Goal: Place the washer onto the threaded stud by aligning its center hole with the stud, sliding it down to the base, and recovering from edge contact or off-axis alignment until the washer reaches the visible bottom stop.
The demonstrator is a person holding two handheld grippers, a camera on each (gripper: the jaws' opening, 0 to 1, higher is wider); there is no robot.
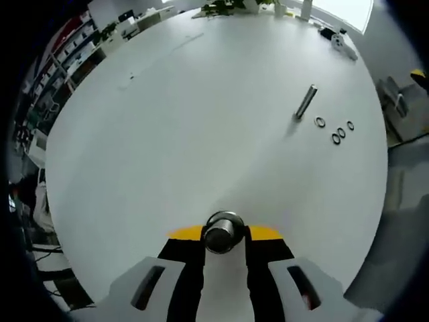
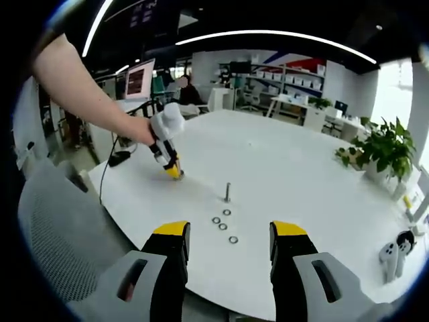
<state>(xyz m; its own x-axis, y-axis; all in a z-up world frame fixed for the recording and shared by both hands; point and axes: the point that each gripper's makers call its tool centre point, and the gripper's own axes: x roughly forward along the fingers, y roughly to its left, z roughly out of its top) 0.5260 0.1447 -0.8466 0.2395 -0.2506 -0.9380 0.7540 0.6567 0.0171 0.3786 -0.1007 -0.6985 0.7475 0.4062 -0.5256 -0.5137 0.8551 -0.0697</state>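
Lying well beyond right fingers (image 2: 228, 243): washers (image 2: 223, 227), stud (image 2: 227, 192).

Bright, even light; fisheye-warped edges.

White bench (image 1: 201, 121); silver-grey stud (image 2: 228, 192) and washers (image 2: 223, 226); fingers (image 2: 172, 249) black with yellow tips on light grey bodies; green plant (image 2: 379, 151).

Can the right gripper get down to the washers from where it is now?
Probably yes. The right gripper is open, and the washers lie on bare table just ahead of it, beside the stud; the left gripper stands well off.
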